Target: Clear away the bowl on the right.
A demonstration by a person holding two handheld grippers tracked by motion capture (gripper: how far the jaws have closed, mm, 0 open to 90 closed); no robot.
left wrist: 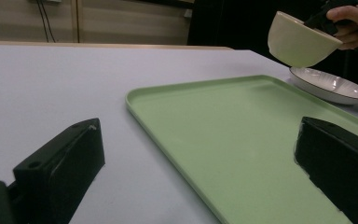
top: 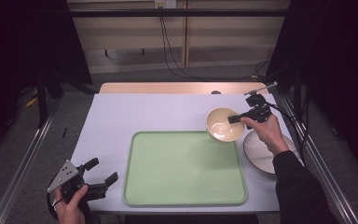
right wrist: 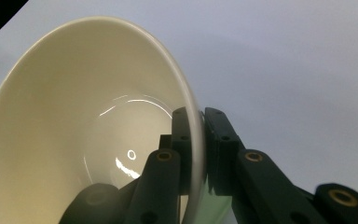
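Two grippers are at work over a pale table point(top: 121, 116), and reading from left to right the first is the left gripper point(top: 98, 172), held in a hand point(top: 70, 207) at the near left corner of the table. Its jaws stand wide apart with nothing between them; in the left gripper view they frame the near edge of the tray. Just right of it lies a light green tray point(top: 184, 168), flat on the table and bare. Above the tray's far right corner hangs a cream bowl point(top: 223, 125), lifted clear of the table and tilted; in the left gripper view the bowl point(left wrist: 298, 39) floats above and in front of the plate. The right gripper point(top: 237, 118) is clamped on the bowl's rim, one jaw inside the bowl and one outside, as the right gripper view shows with the bowl point(right wrist: 74, 130) seen close. The right hand point(top: 265, 133) holds that gripper from the right. Farthest right, a white plate with a dark rim point(top: 258, 151) rests on the table just beside the tray, partly hidden under the forearm.
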